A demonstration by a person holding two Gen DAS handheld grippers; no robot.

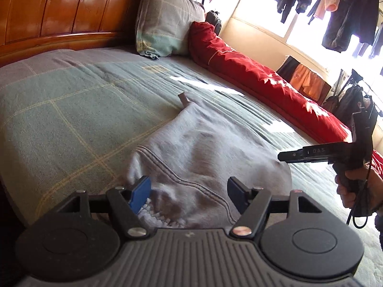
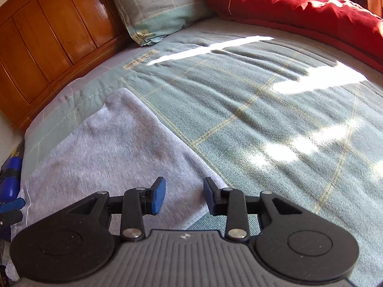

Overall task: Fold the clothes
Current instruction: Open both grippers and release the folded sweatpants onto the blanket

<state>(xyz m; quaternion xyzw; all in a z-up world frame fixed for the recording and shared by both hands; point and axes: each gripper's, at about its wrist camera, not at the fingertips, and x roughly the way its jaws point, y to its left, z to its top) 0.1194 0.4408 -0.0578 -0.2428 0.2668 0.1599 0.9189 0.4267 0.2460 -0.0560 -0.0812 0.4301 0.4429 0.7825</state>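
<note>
Grey garment (image 1: 203, 148) lies rumpled, seams showing, on checked bedspread (image 1: 71, 100).

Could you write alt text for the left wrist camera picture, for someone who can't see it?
A pale grey garment lies rumpled on a green checked bedspread, with the open left gripper poised over its near edge, blue pads either side of the cloth. At right, a hand holds the right gripper above the garment; behind are a pillow, a red quilt and a wooden headboard.
</note>
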